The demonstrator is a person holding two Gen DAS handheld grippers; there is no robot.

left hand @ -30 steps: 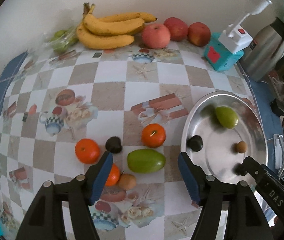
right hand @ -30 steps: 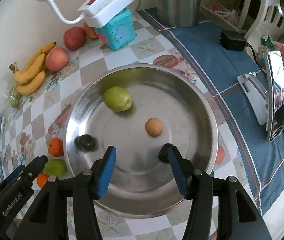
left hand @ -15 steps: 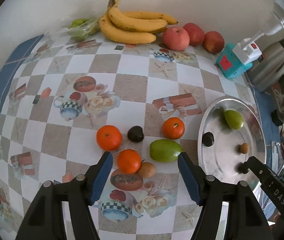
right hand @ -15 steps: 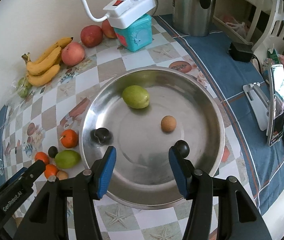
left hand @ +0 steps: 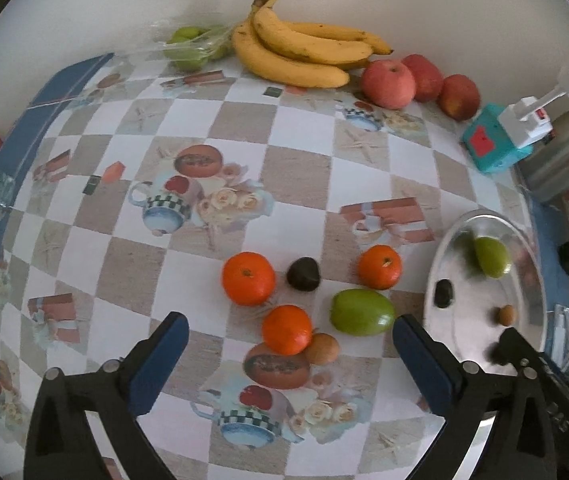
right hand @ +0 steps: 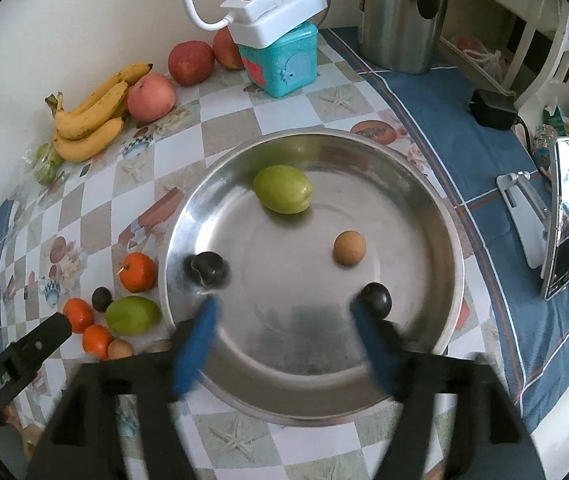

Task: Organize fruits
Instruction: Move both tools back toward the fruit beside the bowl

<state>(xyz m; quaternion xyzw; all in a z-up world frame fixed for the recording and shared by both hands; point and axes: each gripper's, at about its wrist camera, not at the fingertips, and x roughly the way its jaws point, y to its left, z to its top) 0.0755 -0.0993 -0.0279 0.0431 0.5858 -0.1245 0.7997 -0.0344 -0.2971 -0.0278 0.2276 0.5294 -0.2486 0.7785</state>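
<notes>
Fruit sorting looks part done: some pieces already lie in the metal bowl [right hand: 450, 248], others wait on the checked tablecloth [left hand: 296, 148] to its left. On that side the left gripper [left hand: 289, 338] hangs over the loose cluster, its jaws opening to their widest with nothing pressed between the pads; below them sit an orange [left hand: 287, 329] touching a small brown fruit [left hand: 321, 348], with a larger orange [left hand: 248, 278], a dark fruit [left hand: 303, 274], a third orange [left hand: 379, 267] and a green fruit [left hand: 363, 311] just beyond. Further right, the right gripper [right hand: 288, 330] hovers above the bowl, jaws also opening and motion-blurred, holding nothing; a dark fruit [right hand: 376, 299] lies beside its right finger, apparently loose, near another dark one [right hand: 206, 269], a green fruit [right hand: 283, 189] and a brown ball [right hand: 349, 248]. The next move is probably a pick from the cluster, calling for the left jaws to drop around one fruit without knocking its neighbours.
</notes>
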